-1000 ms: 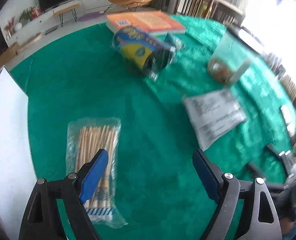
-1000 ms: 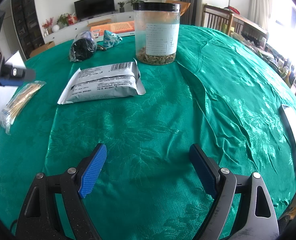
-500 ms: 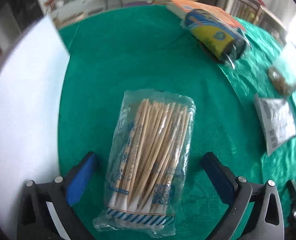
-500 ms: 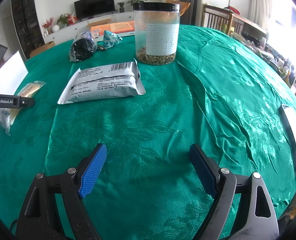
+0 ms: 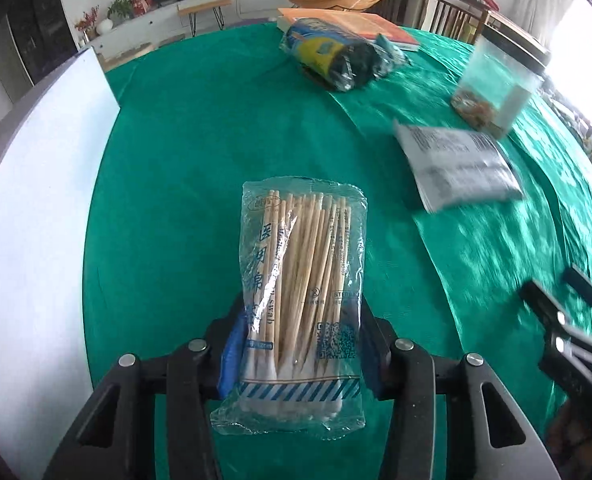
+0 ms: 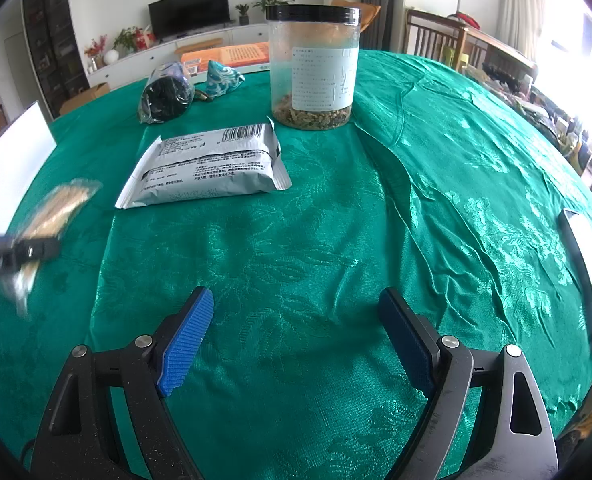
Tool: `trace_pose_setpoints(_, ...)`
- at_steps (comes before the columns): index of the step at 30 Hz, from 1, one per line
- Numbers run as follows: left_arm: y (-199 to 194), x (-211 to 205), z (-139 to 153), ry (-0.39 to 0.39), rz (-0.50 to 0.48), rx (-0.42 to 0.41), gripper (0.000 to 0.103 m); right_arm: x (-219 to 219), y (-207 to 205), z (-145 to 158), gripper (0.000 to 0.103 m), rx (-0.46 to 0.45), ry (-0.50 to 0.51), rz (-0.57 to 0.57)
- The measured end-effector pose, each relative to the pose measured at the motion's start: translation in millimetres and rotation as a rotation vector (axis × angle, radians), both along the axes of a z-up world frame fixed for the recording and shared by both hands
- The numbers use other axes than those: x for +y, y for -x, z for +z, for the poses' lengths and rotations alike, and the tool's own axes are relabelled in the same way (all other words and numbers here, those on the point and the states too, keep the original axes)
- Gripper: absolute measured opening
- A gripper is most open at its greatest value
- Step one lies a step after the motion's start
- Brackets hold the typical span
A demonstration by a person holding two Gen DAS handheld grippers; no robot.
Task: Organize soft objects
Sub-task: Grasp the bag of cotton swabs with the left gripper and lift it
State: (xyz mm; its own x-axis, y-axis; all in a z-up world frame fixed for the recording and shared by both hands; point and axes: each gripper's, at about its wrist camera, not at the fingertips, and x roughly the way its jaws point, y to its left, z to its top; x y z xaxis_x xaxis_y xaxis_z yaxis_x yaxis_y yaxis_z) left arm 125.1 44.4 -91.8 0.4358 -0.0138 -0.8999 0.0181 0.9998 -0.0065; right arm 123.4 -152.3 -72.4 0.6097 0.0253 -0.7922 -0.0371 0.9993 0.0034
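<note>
Closing in now, the left gripper (image 5: 302, 344) has clamped its blue fingers (image 5: 231, 350) onto the lower end of the cotton swab packet (image 5: 302, 280), where half a second ago they stood wide on either side of it! From the right wrist view that packet (image 6: 57, 208) shows blurred at the worktop's left edge, and whether it touches the green cloth (image 6: 336, 240) I cannot tell. Over on the other side, the right gripper (image 6: 296, 336) hangs above the cloth near the worktop's front edge, fingers (image 6: 185, 346) spread wide with nothing between them, same as before. Further out lies the grey foil pouch (image 6: 211, 168) flat toward the middle, the clear jar (image 6: 314, 66) upright just behind it, and the dark wrapped roll (image 6: 165, 94) on its side toward the far edge. A white board (image 5: 27, 240) runs along the left edge.
</note>
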Motion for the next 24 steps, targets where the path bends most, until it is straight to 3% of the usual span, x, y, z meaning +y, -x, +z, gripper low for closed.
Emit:
trace_pose_setpoints(3, 20, -8, 0, -0.046, 0.033, -0.070, 0.057, 0, 0, 0, 0.087, 0.000, 0.000, 0.000)
trace_pose_setpoints(5, 22, -2, -3, -0.077, 0.071, -0.095, 0.092, 0, 0, 0, 0.087, 0.000, 0.000, 0.000)
trace_pose_setpoints(7, 22, 9, -8, -0.091, 0.107, -0.101, 0.103, 0, 0, 0, 0.087, 0.000, 0.000, 0.000)
trace_pose_setpoints(10, 27, 26, -12, -0.009, 0.112, -0.132, 0.103, 0, 0, 0, 0.087, 0.000, 0.000, 0.000)
trace_pose_setpoints(24, 27, 22, -15, -0.011, 0.106, -0.157, 0.103, 0, 0, 0, 0.087, 0.000, 0.000, 0.000)
